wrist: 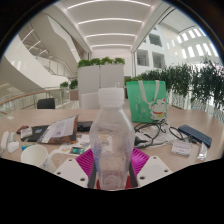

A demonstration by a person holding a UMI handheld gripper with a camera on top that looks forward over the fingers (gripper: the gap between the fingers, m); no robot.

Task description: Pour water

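Clearly, the clear plastic bottle (111, 135) is the thing the task turns on, and it stands upright between the fingers (111, 166), close to the camera, its white cap at the top. Both magenta pads (87, 160) sit right against its lower sides, so the fingers appear closed on the bottle, narrow enough to clamp its body; that low grip probably keeps the neck free for tipping. Whether the base also rests on the table (170, 125) cannot be told, since the fingers hide it.

Its wall is thin, transparent and slightly ribbed, a rounded shoulder narrowing to the cap; such plastic likely gives a little under pressure. With the cap seemingly on, pouring looks not yet begun.

Beyond the bottle, the pale table carries scattered clutter: a green bag (146, 100) with looped handles, papers (58, 129), dark cables (152, 132) and a flat dark device (195, 134). No obvious receiving cup can be made out. Farther back stand white planters (100, 75) topped with greenery.
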